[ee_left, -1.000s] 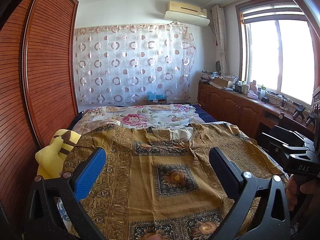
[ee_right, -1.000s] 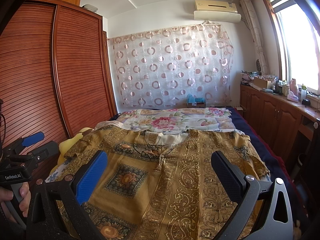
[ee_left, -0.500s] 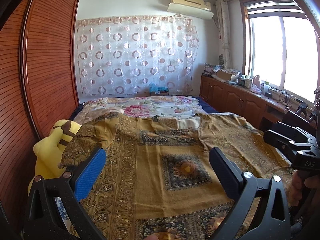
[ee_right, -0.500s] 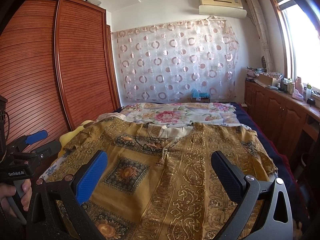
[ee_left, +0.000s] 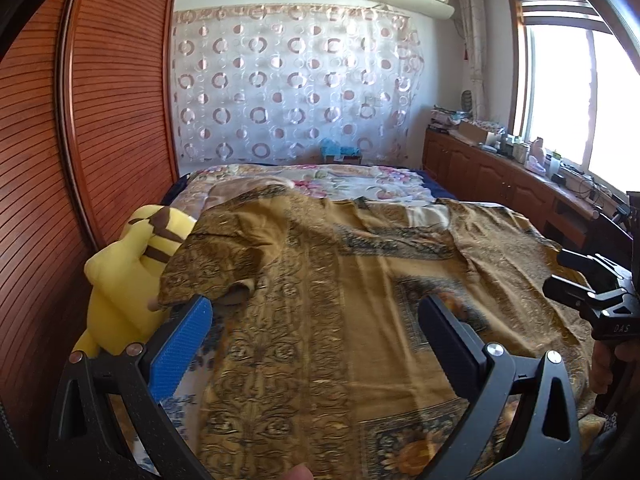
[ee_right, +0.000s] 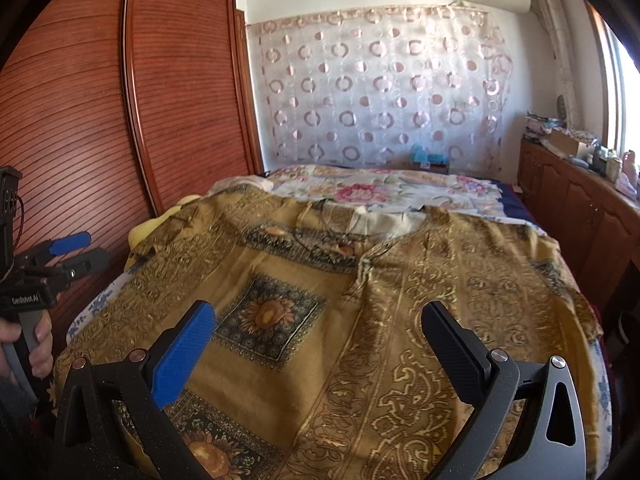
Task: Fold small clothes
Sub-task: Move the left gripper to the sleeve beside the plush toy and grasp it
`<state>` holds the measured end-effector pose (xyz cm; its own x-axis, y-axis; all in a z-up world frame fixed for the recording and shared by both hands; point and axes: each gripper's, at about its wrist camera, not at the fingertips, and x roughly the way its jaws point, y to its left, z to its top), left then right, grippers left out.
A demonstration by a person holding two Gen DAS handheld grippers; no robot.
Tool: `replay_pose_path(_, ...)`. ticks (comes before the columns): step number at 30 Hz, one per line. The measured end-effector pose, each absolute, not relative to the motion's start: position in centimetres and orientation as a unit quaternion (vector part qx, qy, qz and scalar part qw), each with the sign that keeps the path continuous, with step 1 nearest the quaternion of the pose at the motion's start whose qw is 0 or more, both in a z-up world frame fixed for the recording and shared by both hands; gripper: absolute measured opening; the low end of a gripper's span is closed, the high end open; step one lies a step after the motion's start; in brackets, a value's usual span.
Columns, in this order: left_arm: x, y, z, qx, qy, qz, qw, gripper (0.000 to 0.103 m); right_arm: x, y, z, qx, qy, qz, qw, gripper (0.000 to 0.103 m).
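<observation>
A gold-brown patterned garment (ee_left: pixel 344 304) lies spread flat over the bed, neckline toward the far end; it fills most of the right wrist view (ee_right: pixel 360 300) too. Its left sleeve (ee_left: pixel 216 256) drapes against a yellow plush toy. My left gripper (ee_left: pixel 316 320) hovers open above the garment's left half, nothing between its fingers. My right gripper (ee_right: pixel 320 328) hovers open above the middle of the garment, also holding nothing. Each gripper shows in the other's view, held in a hand: the right one (ee_left: pixel 600 296) and the left one (ee_right: pixel 52 264).
A yellow plush toy (ee_left: pixel 132 272) sits at the bed's left edge by the wooden wardrobe (ee_left: pixel 80 140). A floral quilt (ee_left: pixel 320 178) covers the bed's far end. Wooden cabinets (ee_left: pixel 500 176) with clutter run under the window on the right.
Both views have tilted down and closer to the bed. The left gripper has shifted left toward the sleeve and plush toy. Both grippers stay open.
</observation>
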<state>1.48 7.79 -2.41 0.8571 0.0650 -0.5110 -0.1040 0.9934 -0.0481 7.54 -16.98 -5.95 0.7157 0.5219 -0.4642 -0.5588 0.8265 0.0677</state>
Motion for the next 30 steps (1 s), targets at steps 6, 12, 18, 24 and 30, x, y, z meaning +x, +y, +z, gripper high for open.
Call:
replay_pose_path(6, 1.6, 12.0, -4.0, -0.059, 0.285, 0.085, 0.953, 0.103, 8.2, -16.4, -6.8, -0.059, 0.274, 0.301, 0.912, 0.102)
replay_pose_path(12, 2.7, 15.4, -5.7, -0.073, 0.316, 0.102, 0.941, 0.103, 8.5, -16.6, -7.3, -0.067, 0.293, 0.300, 0.905, 0.102)
replay_pose_path(18, 4.5, 18.5, -6.4, -0.114, 0.327, 0.088, 0.934, 0.097, 8.9, -16.5, -7.3, -0.071, 0.295, 0.297, 0.906, 0.102)
replay_pose_path(24, 6.5, 22.3, -8.1, -0.188, 0.357, 0.073, 0.912, 0.080, 8.5, -15.6, -7.6, -0.078, 0.285, 0.293, 0.909, 0.102)
replay_pose_path(30, 7.8, 24.0, -9.9, -0.256, 0.373, 0.043, 0.891, 0.057, 8.4, -14.8, -7.8, -0.086, 0.279, 0.290, 0.911, 0.101)
